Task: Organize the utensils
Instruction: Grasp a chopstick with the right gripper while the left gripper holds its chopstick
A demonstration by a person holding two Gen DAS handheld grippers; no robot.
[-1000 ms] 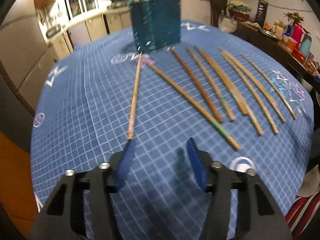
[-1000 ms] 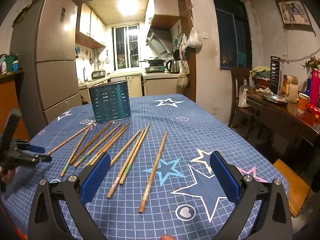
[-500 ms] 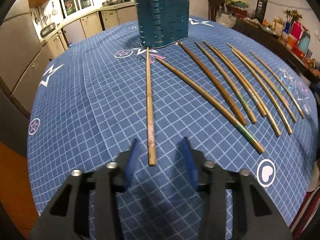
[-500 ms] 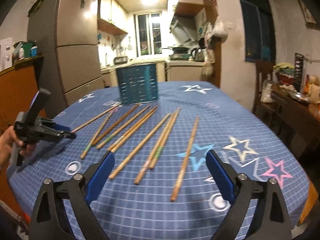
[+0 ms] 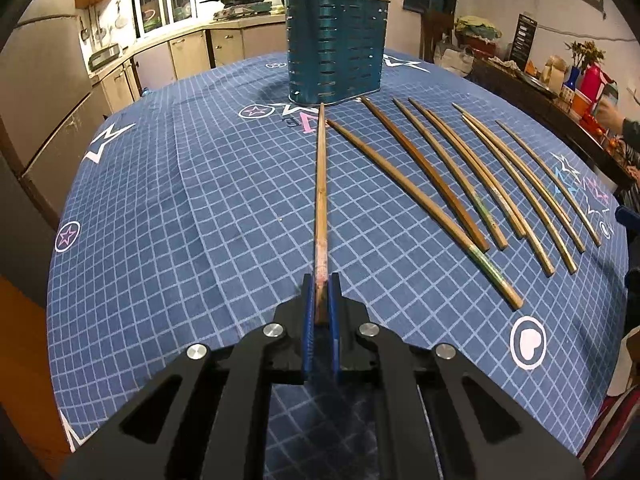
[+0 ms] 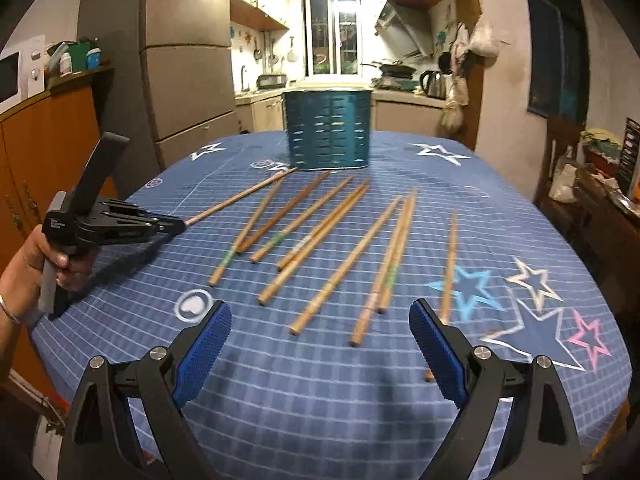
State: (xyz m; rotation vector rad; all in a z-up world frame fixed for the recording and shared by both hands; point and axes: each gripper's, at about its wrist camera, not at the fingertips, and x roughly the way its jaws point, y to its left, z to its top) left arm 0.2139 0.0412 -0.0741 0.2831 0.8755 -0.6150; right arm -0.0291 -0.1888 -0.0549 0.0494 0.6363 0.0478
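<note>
My left tool point(image 5: 321, 300) grips the near end of one chopstick point(image 5: 321, 184) lying on the surface; its far tip reaches the holder point(image 5: 334, 52). Next: lift, tilt upright, drop in. My right tool point(image 6: 320, 344) is wide, holding nothing.

Kitchen bkgd w/ lit window point(image 6: 334, 36), tall fridge point(image 6: 188, 64) at left, dark doorway point(image 6: 558, 52) at right.

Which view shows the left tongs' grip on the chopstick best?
Left wrist view. The left tongs sit shut on the near end of the chopstick, whose far tip lies by the teal holder. The right wrist view shows the same grip side-on and small: left tongs clamping the chopstick, contact hard to see.
</note>
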